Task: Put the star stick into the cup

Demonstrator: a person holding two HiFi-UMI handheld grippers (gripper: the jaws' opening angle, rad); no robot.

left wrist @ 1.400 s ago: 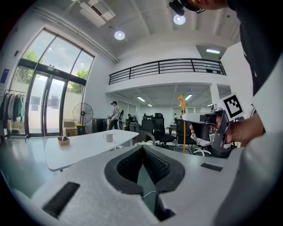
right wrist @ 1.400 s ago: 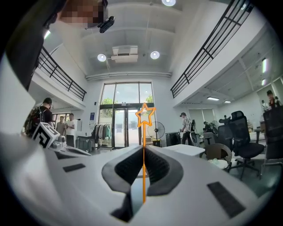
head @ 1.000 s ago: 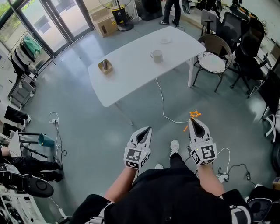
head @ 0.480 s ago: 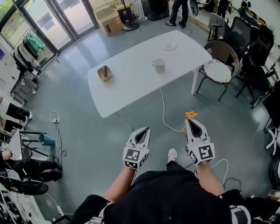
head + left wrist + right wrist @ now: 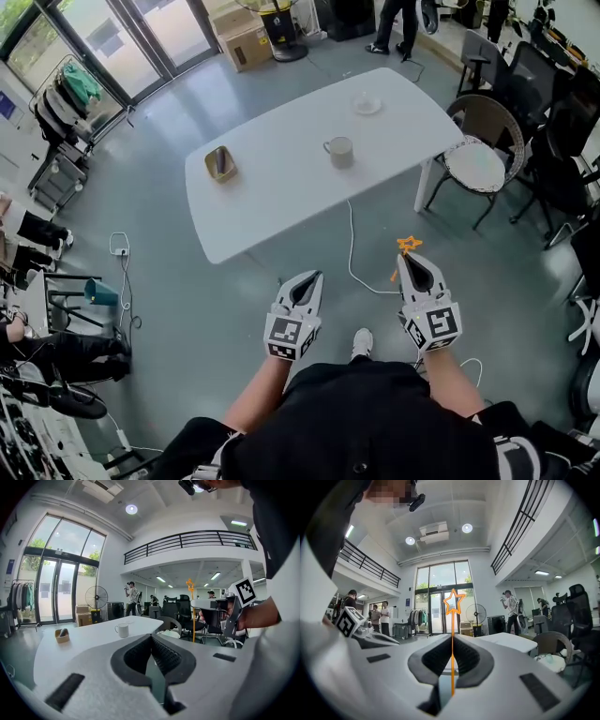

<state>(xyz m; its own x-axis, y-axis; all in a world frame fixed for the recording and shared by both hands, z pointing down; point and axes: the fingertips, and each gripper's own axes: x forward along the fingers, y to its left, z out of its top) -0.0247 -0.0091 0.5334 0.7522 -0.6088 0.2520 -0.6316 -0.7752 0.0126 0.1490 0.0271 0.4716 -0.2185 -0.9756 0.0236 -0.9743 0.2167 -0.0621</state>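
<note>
A wide hall with a grey floor (image 5: 187,281), glass doors (image 5: 141,37) along one side and a railed gallery above holds one white table (image 5: 281,187), standing well ahead of the person. Three things sit on the table, well apart from one another: one cup (image 5: 339,150) near the middle, one small tan box (image 5: 221,163) toward the left end and one saucer (image 5: 367,104) at the far right corner. One round wicker chair (image 5: 478,155) stands at the table's right end, with several black office chairs behind it. One white cable (image 5: 351,234) trails over the floor from under the table. A fan (image 5: 277,23) and a cardboard box (image 5: 244,42) stand by the doors, and a clothes rack (image 5: 61,103) is at the far left. There are two grippers, held side by side over the floor and short of the table. Each carries a cube with black-and-white square markers; no print on them can be read. The left gripper (image 5: 315,276) has its jaws pressed together with nothing between them. The right gripper (image 5: 409,259) has its jaws closed on the shaft of the single star stick (image 5: 409,245). The orange stick stands straight up between the pads, and its outlined star head rises clear above the jaw tips. It is well apart from the cup.
</note>
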